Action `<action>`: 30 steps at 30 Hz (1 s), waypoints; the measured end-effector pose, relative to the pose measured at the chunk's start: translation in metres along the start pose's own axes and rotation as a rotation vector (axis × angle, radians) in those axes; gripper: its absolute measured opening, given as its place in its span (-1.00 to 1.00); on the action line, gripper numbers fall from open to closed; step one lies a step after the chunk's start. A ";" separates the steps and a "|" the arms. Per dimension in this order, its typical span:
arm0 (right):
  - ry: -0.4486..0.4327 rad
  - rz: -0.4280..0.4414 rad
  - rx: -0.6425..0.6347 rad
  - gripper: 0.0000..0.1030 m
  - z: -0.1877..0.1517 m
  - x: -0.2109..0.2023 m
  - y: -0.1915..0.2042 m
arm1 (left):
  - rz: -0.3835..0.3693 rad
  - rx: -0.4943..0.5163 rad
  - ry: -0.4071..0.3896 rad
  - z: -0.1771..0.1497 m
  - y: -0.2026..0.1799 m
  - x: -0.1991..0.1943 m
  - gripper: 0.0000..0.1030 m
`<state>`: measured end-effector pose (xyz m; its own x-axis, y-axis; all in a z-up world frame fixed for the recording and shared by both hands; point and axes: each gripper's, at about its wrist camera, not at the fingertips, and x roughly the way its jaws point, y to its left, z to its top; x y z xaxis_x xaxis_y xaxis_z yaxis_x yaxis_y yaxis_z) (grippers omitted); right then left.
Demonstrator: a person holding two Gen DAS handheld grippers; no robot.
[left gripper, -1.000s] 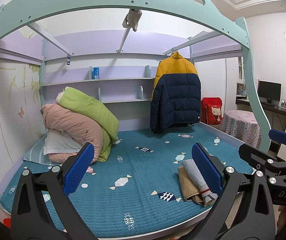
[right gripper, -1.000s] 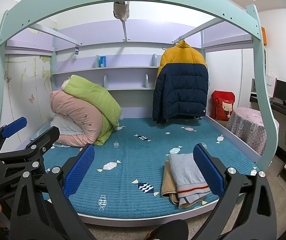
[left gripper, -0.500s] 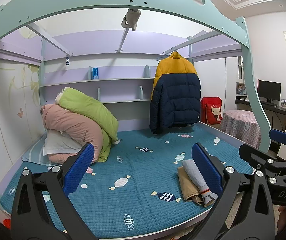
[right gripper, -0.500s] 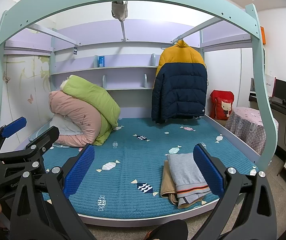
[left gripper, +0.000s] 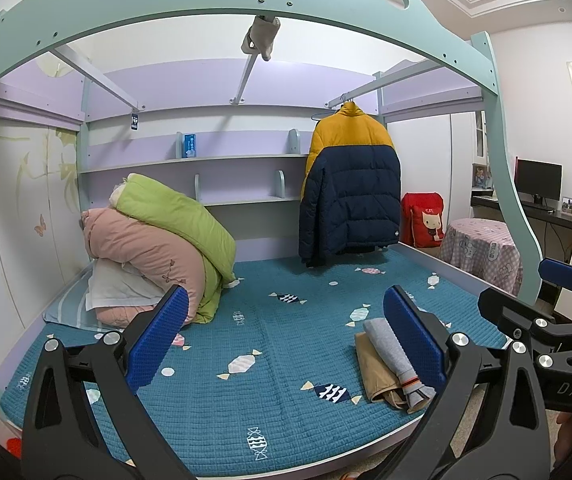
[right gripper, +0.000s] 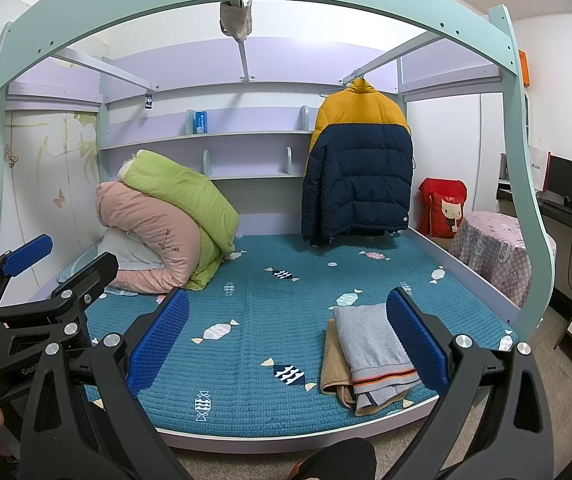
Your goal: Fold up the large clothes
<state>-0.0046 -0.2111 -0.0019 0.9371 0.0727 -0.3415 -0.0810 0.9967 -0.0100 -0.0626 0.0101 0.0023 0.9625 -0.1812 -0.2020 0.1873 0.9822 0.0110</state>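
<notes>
Jaws on both grippers stand spread wide and hold nothing: the left gripper [left gripper: 284, 334] and the right gripper [right gripper: 288, 334] hover short of the bed's [right gripper: 270, 320] near edge, side by side. The large garment to fold looks to be the yellow-and-navy puffer jacket [right gripper: 360, 168], hanging from a rail at the upper right of the right wrist frame, its hem just above the mattress. Two folded pieces, a grey one [right gripper: 370, 348] on a tan one [right gripper: 332, 360], lie at the lower right, near the bed's front edge.

The step in hand, as I judge it, is the reach for the jacket. To do it well, carry both grippers over the bare middle of the bed, clear of the folded pile, and take the jacket by its shoulders, one gripper on each, so it lifts off the hanger evenly. Puffer fabric is slippery and bulky; bite deep into a seam. Lay it flat mid-bed, away from the rolled quilts [right gripper: 166, 224] at left.
</notes>
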 end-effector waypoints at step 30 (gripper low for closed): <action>0.005 -0.003 0.005 0.85 -0.003 0.000 -0.008 | -0.001 -0.001 0.003 0.001 0.002 0.001 0.91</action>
<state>-0.0052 -0.2189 -0.0041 0.9357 0.0699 -0.3459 -0.0768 0.9970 -0.0064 -0.0612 0.0120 0.0036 0.9618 -0.1821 -0.2045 0.1881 0.9821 0.0100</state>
